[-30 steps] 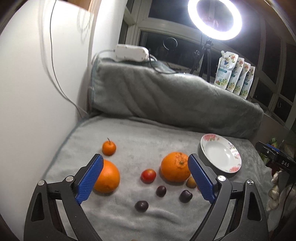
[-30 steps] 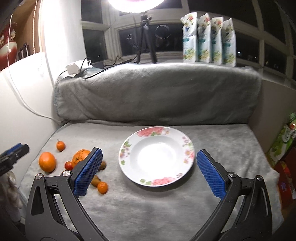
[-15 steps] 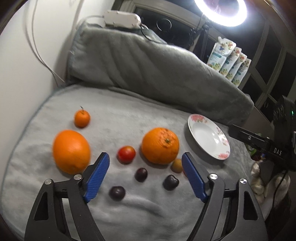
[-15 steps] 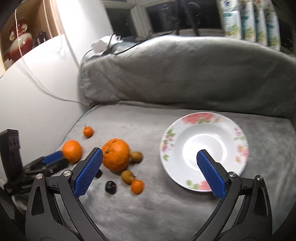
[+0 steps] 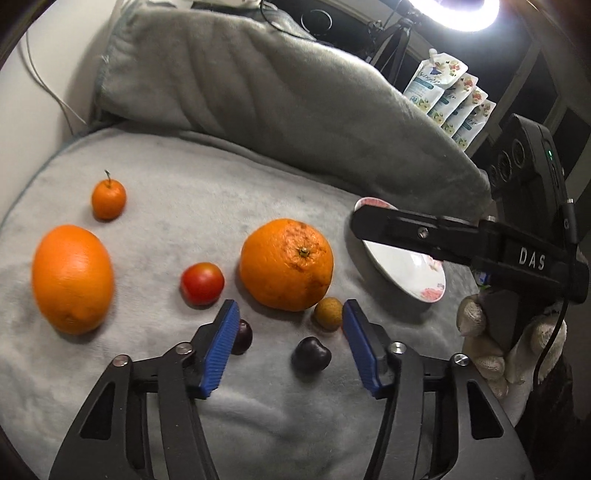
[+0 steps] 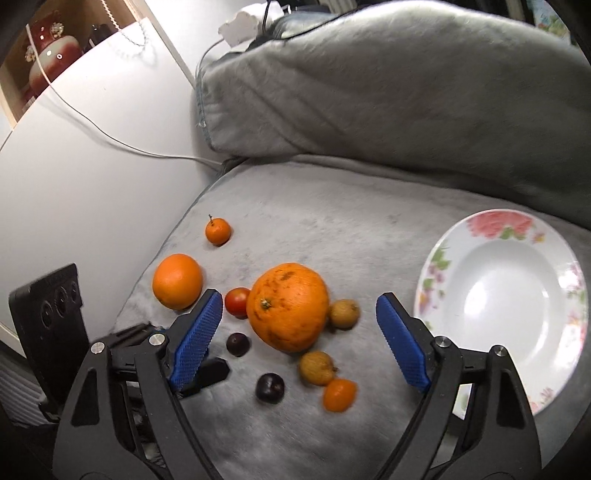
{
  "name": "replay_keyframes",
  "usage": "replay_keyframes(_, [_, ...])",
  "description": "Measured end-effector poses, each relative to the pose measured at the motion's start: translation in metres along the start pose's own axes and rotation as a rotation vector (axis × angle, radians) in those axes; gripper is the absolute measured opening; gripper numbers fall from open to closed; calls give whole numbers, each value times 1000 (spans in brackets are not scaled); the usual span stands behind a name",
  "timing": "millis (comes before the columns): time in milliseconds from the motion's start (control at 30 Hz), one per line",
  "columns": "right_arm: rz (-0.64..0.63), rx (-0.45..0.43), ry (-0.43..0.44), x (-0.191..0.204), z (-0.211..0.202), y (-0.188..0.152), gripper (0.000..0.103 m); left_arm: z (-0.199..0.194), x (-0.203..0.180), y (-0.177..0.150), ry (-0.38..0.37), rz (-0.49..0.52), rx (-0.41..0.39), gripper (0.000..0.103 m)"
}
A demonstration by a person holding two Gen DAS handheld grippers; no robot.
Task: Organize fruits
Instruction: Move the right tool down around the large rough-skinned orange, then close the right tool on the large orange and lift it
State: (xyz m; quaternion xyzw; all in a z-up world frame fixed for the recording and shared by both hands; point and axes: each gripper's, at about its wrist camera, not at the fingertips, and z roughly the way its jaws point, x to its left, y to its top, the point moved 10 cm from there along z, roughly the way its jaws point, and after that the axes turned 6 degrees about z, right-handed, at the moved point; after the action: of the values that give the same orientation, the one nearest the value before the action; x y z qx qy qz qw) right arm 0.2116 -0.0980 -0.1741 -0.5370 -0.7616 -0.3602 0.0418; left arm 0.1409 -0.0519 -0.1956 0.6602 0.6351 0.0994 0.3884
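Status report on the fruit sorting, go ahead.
Left gripper and right gripper empty, jaws just been closing, nothing pinched. Fruit loose on blanket, plate empty. Nothing blocking.

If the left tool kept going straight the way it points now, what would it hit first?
Probably the dark cherry lying between the left tool's open pads, ahead of the big orange; depth is uncertain.

A ring light (image 5: 456, 13) glares white at the top of the left view. Fisheye bending darkens every corner. The plate (image 6: 506, 295) shines; near fruit shows slight blur.
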Motion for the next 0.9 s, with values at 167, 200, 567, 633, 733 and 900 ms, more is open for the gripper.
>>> replay_keyframes(167, [41,62,41,0,22,-1,71,9,4,-1,-14,-21,21,47])
replay_keyframes(200, [44,67,48,0,22,-2,70,9,5,-1,-11,-19,20,46])
replay_keyframes(567, [45,126,51,1,41,-7,64,19,6,2,-15,-24,30,46])
replay_keyframes(633, [42,132,48,0,43,-8,63,22,5,2,-17,-22,35,46])
replay_keyframes(733, [42,139,42,-1,45,-10,62,28,4,4,-15,-23,44,46])
replay_keyframes(900, [43,143,39,-3,47,-10,58,33,6,3,-25,-33,56,44])
